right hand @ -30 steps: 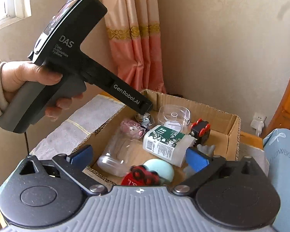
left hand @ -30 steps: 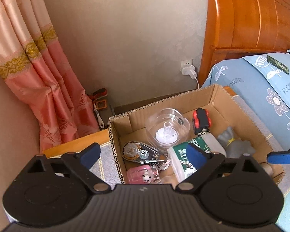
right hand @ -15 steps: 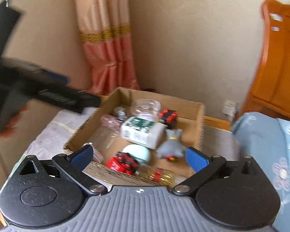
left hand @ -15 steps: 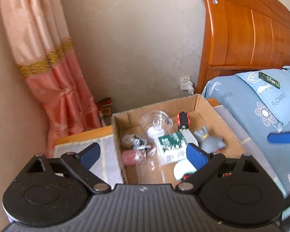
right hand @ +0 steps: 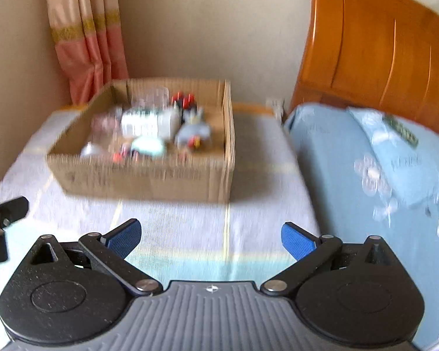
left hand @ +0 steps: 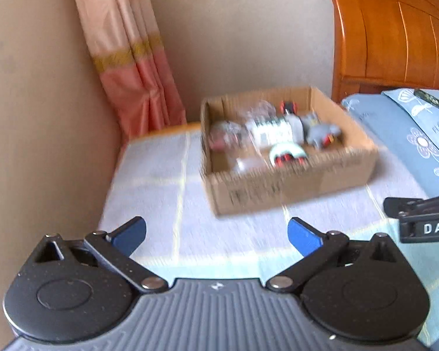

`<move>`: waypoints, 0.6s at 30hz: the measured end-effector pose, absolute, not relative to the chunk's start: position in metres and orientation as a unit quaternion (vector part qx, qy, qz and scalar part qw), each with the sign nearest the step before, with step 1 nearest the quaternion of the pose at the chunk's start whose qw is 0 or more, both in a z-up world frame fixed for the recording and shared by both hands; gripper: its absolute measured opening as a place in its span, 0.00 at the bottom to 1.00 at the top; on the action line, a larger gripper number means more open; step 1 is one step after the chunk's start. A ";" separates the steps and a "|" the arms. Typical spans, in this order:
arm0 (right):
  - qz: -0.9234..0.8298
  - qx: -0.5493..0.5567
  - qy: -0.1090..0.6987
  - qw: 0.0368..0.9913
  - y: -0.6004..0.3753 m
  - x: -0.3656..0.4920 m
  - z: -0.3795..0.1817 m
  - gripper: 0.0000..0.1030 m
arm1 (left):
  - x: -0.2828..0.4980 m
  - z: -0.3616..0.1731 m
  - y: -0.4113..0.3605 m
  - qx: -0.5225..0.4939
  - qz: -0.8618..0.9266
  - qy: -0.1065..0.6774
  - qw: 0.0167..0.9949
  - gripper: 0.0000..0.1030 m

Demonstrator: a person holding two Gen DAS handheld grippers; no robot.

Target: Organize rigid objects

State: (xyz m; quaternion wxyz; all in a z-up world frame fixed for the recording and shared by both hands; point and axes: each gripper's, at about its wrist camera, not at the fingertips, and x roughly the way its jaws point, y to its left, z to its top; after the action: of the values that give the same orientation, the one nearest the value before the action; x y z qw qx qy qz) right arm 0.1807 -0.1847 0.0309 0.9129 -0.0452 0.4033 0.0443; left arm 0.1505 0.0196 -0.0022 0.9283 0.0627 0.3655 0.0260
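Cardboard box (left hand: 289, 175) of rigid odds and ends sits mid-frame on the pale cloth (left hand: 161, 175).
Left gripper (left hand: 216, 234) and right gripper (right hand: 210, 238) hover low in frame, jaws spread, empty, likely ready to pick.

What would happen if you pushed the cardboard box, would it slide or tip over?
The cardboard box looks low and wide, sitting flat on the cloth, so it would probably slide, not tip. Its thin walls might bend a little. The loose things inside, like the white bottle, would likely rattle or shift.
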 end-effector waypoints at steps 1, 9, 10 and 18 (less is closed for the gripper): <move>0.046 -0.043 0.407 0.911 -0.185 0.174 0.027 1.00 | 0.145 -0.008 0.017 0.057 0.027 0.370 0.927 0.99; 0.046 -0.041 0.395 0.917 -0.186 0.141 0.036 1.00 | 0.115 -0.003 0.009 0.035 0.011 0.371 0.928 0.99; 0.045 -0.039 0.393 0.918 -0.188 0.140 0.039 1.00 | 0.113 0.001 0.008 0.035 0.012 0.366 0.930 0.99; 0.050 -0.023 0.368 0.928 -0.195 0.132 0.060 1.00 | 0.101 0.034 0.003 0.055 0.025 0.323 0.945 0.99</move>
State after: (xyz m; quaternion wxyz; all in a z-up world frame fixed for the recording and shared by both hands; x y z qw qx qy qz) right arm 0.1325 -0.1950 0.0604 0.9283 -0.0227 0.3678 0.0496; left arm 0.1012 0.0033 0.0335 0.9445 0.0550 0.3229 0.0250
